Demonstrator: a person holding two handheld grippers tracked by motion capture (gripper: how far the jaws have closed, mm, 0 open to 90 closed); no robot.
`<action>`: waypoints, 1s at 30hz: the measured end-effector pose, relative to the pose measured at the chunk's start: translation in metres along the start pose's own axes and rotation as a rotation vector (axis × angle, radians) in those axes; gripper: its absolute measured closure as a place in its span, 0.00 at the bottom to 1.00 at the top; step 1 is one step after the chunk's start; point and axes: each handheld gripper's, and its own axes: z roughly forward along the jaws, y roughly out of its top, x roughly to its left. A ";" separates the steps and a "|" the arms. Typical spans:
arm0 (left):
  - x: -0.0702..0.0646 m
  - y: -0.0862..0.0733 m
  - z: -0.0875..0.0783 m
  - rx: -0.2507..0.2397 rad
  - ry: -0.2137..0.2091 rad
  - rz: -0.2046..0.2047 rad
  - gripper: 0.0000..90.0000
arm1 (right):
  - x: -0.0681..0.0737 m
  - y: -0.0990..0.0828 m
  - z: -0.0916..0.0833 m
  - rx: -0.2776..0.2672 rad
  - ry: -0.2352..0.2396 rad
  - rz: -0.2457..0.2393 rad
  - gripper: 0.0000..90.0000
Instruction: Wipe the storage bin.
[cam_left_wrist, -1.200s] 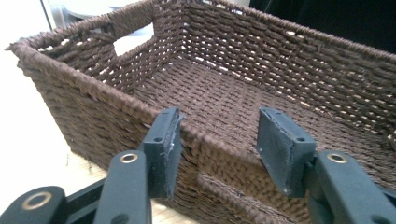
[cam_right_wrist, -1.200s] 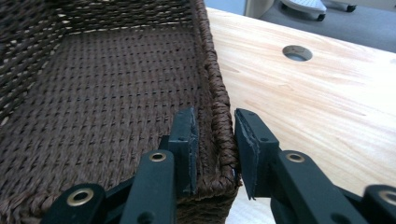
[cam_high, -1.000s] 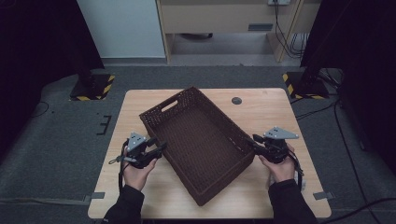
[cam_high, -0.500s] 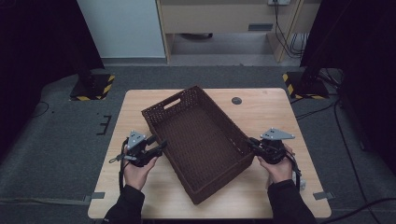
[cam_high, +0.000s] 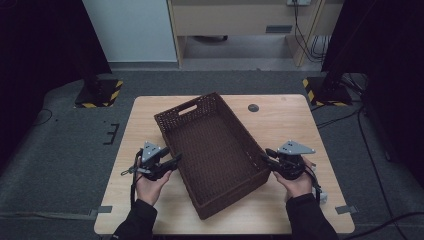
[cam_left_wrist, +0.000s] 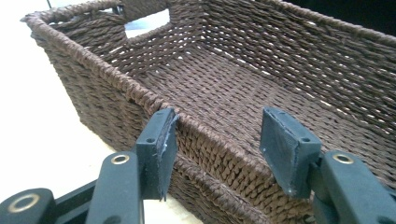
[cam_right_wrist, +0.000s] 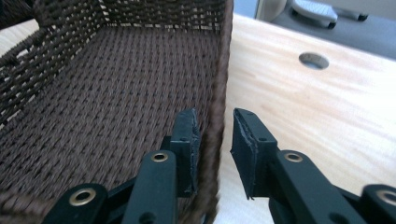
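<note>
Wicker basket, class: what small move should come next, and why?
Probably draw both claws back off the basket. The left claw straddles its rim with the pads apart. The right claw has just been opening, a gap showing beside the wall it straddles. The basket sits on the table.

Basket blocks our middle

The basket (cam_high: 215, 155) spans our table (cam_high: 295, 120) centre from far-left to near edge; bare room lies along our far-right corner and both side edges.

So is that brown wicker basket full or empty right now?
Empty: the wicker basket shows bare woven floor from wall to wall in the high view and both gripper views.
</note>
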 end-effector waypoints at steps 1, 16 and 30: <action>0.001 0.001 0.002 0.000 0.005 0.003 0.50 | -0.001 0.002 0.001 -0.008 0.000 -0.002 0.78; 0.002 0.001 0.000 0.007 0.005 -0.006 0.48 | 0.006 0.004 0.005 -0.002 0.038 0.018 0.89; 0.000 -0.002 0.004 0.030 0.010 0.002 0.50 | 0.015 0.009 -0.002 -0.053 0.045 0.004 0.77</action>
